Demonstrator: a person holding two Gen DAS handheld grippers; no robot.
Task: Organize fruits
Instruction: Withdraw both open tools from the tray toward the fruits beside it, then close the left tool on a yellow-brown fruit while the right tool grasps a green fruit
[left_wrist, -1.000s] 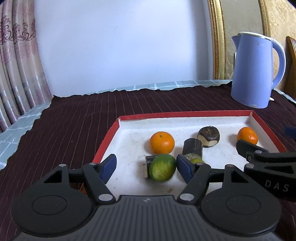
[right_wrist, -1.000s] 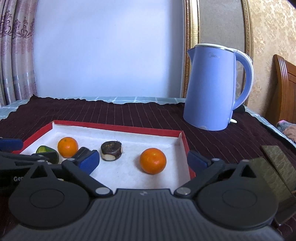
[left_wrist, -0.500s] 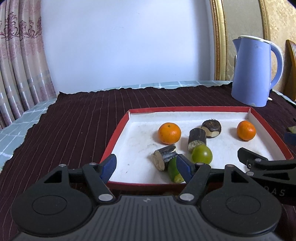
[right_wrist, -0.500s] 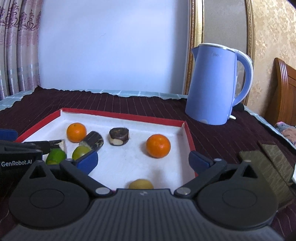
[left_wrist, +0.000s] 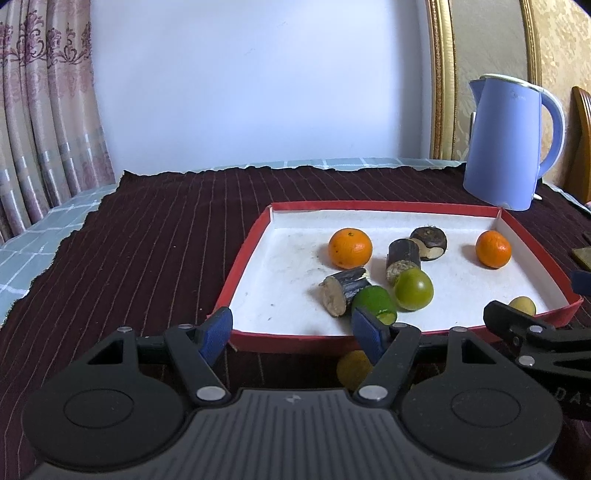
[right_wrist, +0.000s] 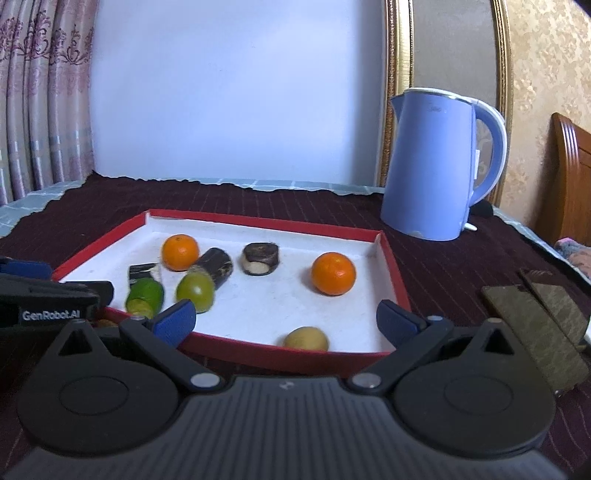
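Left wrist view: the left gripper (left_wrist: 291, 330) is hovering level just short of the near wall of the shallow red-rimmed white cardboard tray (left_wrist: 369, 205), jaws spread wide, gripping nothing. A small yellow fruit (left_wrist: 354, 368) is lying on the dark maroon striped tablecloth (left_wrist: 147, 236) outside the tray, just below the right blue pad (left_wrist: 365, 334).

Scanning the tray contents left to right: a short dark sugarcane segment (left_wrist: 341, 290) is lying on its side with the pale cut end facing the camera; a cut green citrus piece (left_wrist: 373, 303) is touching it; an orange tangerine (left_wrist: 349, 247) is sitting farther back; a round green fruit (left_wrist: 413, 288) is leaning against a second dark cane segment (left_wrist: 402, 256); a dark round water chestnut (left_wrist: 428, 238) is resting behind; a second orange tangerine (left_wrist: 493, 248) is sitting near the right wall; a small yellow-green fruit (left_wrist: 522, 305) is lying in the near right corner, partly hidden by the right gripper (left_wrist: 535, 302) entering from the right edge.

Right wrist view: the right gripper (right_wrist: 286, 320) is also being held level before the tray's near edge, jaws wide apart and empty, framing the near right corner. A periwinkle-blue plastic electric kettle (right_wrist: 439, 162) is standing on the cloth beyond the tray's right corner. Flat brownish slabs (right_wrist: 535, 317) are lying on the cloth at far right.
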